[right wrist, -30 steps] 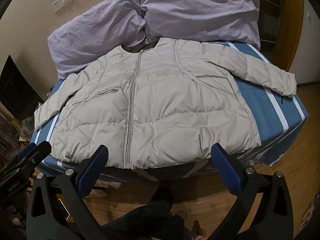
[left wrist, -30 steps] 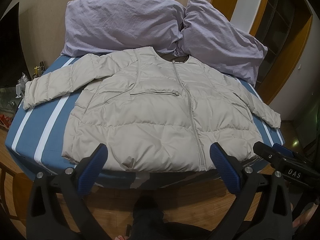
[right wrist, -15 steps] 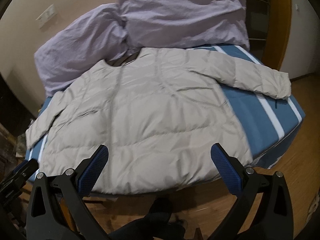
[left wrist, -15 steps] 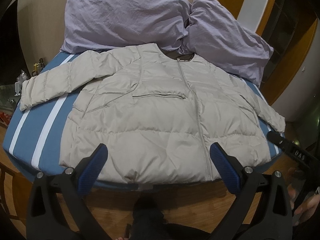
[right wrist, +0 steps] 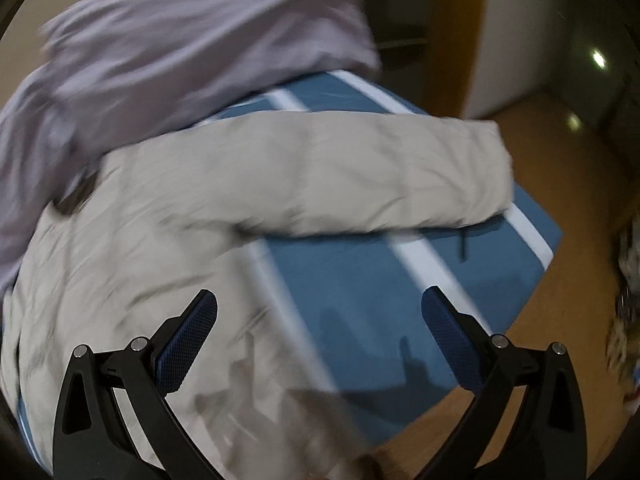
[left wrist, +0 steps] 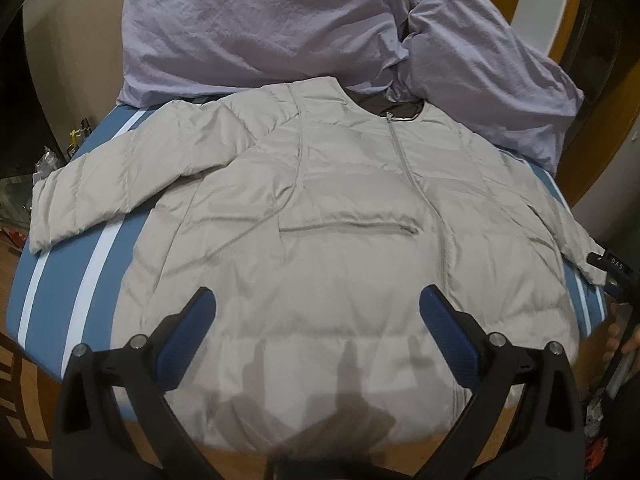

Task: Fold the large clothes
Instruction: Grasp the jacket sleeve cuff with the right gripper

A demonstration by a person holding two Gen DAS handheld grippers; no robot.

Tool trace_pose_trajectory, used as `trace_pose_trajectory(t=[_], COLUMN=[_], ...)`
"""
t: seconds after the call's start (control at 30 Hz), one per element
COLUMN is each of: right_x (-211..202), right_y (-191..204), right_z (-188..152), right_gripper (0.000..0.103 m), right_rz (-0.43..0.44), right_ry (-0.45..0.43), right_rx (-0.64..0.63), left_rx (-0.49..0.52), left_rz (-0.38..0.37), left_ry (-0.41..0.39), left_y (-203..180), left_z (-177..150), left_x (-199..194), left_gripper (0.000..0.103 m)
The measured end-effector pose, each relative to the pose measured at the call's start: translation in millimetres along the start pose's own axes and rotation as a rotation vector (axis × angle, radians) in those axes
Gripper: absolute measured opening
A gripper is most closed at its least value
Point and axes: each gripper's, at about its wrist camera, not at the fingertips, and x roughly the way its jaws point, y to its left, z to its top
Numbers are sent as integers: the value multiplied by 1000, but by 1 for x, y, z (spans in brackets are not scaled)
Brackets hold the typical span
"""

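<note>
1. Lying flat on the bed (left wrist: 60, 296), front up, the jacket (left wrist: 340, 240) has its collar beside the pillows (left wrist: 260, 28).
2. Left gripper (left wrist: 316, 320) and right gripper (right wrist: 320, 324) hover with jaws wide, holding nothing.
3. Risk: a shallow pinch on the puffy sleeve (right wrist: 360, 172) may slip.

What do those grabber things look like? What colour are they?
Both grippers, left and right, look alike: black plastic arms forking into two fingers, each tipped with a blue dimpled pad, with round silver bolts at the joints.
</note>
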Motion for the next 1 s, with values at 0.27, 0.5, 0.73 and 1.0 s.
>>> trace_pose_trajectory(t=[0.27, 0.5, 0.73, 1.0], right_x=[51, 79, 93, 77], right_y=[-77, -116, -128, -125], right_z=[58, 80, 75, 77], right_gripper=[92, 88, 81, 28], right_rz=[-151, -181, -117, -81], right_ry=[10, 48, 64, 1], right_rx=[197, 315, 384, 317], left_rx=[20, 26, 1, -1], left_rz=[13, 18, 35, 29], left_ry=[49, 73, 92, 100], left_y=[-3, -2, 7, 8], left_z=[30, 42, 48, 48], left_x=[37, 54, 64, 69], left_gripper=[101, 101, 101, 101])
